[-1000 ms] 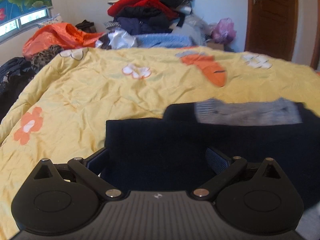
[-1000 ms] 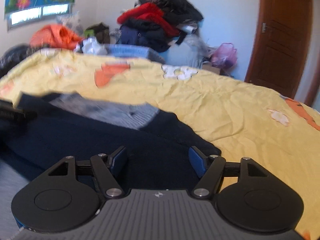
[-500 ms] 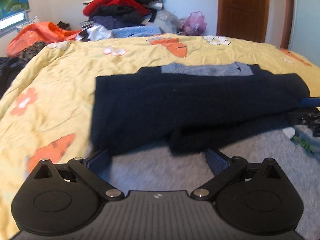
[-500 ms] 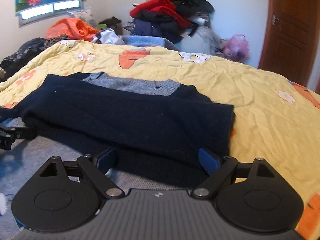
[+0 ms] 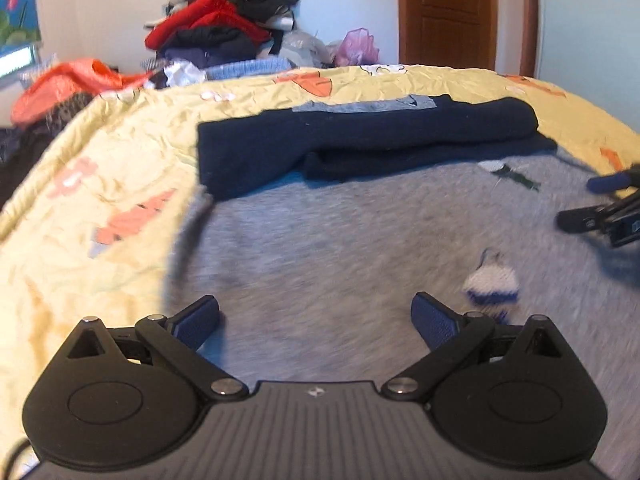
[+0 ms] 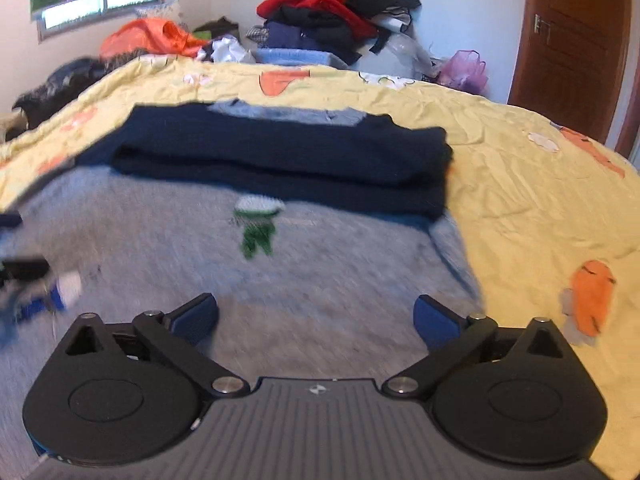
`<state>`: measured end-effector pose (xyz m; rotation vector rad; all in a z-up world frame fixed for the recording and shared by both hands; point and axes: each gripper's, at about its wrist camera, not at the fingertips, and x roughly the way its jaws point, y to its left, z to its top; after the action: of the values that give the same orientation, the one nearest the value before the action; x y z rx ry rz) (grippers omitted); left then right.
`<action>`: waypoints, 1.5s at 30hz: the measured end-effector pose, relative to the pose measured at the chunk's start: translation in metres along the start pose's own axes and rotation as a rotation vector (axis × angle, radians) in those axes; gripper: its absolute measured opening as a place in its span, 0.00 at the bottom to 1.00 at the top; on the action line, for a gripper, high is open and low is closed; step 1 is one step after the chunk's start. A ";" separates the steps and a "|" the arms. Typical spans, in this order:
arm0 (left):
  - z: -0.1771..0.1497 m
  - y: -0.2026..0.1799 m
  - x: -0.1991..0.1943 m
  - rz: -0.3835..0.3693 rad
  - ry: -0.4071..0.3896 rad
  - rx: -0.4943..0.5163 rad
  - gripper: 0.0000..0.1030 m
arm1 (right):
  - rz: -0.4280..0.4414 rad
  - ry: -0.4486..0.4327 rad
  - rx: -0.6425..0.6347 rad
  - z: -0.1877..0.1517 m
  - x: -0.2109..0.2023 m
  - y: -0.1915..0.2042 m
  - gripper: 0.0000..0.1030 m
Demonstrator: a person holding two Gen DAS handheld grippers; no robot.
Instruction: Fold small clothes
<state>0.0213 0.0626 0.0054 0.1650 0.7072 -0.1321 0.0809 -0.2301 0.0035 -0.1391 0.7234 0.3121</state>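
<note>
A small grey knitted sweater point(image 5: 360, 240) with dark navy sleeves lies flat on the bed, which is covered by a yellow quilt with orange and white flowers point(image 5: 120, 168). The navy sleeves point(image 5: 360, 140) are folded across the upper part of the sweater and lie there in a thick dark band, just below the grey collar point(image 5: 360, 107). On the grey front there is a small green and white figure point(image 6: 258, 224) and, nearer to the bottom edge, a small blue and white one point(image 5: 490, 284); both are blurred.

The left hand-held gripper point(image 5: 316, 318) hovers over the lower grey part of the sweater, its blue pads point(image 5: 198, 320) wide apart and nothing between them. The right hand-held gripper point(image 6: 316, 318) is over the same grey part, more to the right side, near the edge of the sweater. Its jaws are opening, and no cloth is between them. In the left wrist view the right hand-held gripper appears at the right border, over the grey cloth.

Behind the bed, against the white wall, stands a tall pile of red, black and dark blue clothes point(image 6: 332, 12). An orange cloth point(image 6: 148, 38) lies to the left of it, and a brown wooden door point(image 6: 572, 40) is at the right.
</note>
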 end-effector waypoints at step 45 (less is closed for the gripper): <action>-0.024 -0.053 -0.035 -0.006 0.039 -0.119 1.00 | -0.094 -0.034 0.074 -0.055 -0.054 0.043 1.00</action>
<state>-0.0290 0.0176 0.0048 0.0514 0.7527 -0.0918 -0.0061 -0.2152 -0.0018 -0.0973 0.6917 0.1973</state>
